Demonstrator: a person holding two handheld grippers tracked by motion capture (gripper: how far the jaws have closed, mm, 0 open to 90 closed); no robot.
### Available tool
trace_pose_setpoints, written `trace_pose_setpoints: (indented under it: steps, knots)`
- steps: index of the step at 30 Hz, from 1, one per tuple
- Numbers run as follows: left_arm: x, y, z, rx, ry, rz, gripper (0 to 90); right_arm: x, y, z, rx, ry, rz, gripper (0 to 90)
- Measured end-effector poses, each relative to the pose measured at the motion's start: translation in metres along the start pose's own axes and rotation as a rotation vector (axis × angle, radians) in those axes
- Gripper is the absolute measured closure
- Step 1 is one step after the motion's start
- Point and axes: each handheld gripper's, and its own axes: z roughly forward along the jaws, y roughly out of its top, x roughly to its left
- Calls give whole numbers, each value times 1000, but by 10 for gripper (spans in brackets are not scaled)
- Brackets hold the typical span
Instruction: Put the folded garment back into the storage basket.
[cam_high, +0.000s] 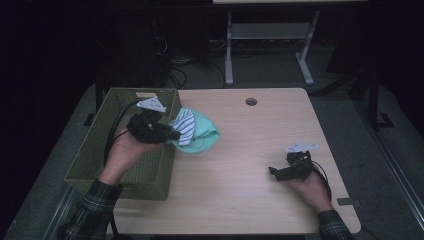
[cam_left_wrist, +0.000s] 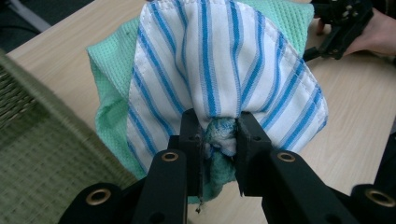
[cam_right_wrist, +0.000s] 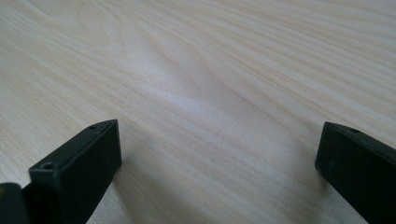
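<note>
Clearly, the white blue-striped cloth (cam_left_wrist: 224, 70), bunched with a mint-green waffle-weave cloth (cam_left_wrist: 109, 100), hung clamped in the left gripper (cam_left_wrist: 219, 135) just beside the olive woven basket (cam_high: 107, 150). Well apart, the right gripper (cam_high: 280, 172) sat with jaws spread wide over the pale wooden table (cam_right_wrist: 210, 70)

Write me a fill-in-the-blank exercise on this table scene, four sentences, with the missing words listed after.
1. The left tongs are shut on a bunched cloth with white and ____ stripes.
2. Under the striped cloth sits a mint-green cloth, next to the woven ____.
3. The right tongs stand ____ over the bare wooden table.
4. Near the table's far edge is a small round ____.

Missing words: blue; basket; open; hole
</note>
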Motion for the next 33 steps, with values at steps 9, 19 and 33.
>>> trace_pose_setpoints:
  steps: [9, 19, 33]
  knots:
    - [14, -12, -17, -5, 66, -41, 749, 0, 0, 0, 0, 0, 0, 0]
    - [31, -29, -32, -18, 146, -100, 748, 0, 0, 0, 0, 0, 0, 0]
    - [58, -58, -42, -19, 248, -200, 748, 0, 0, 0, 0, 0, 0, 0]
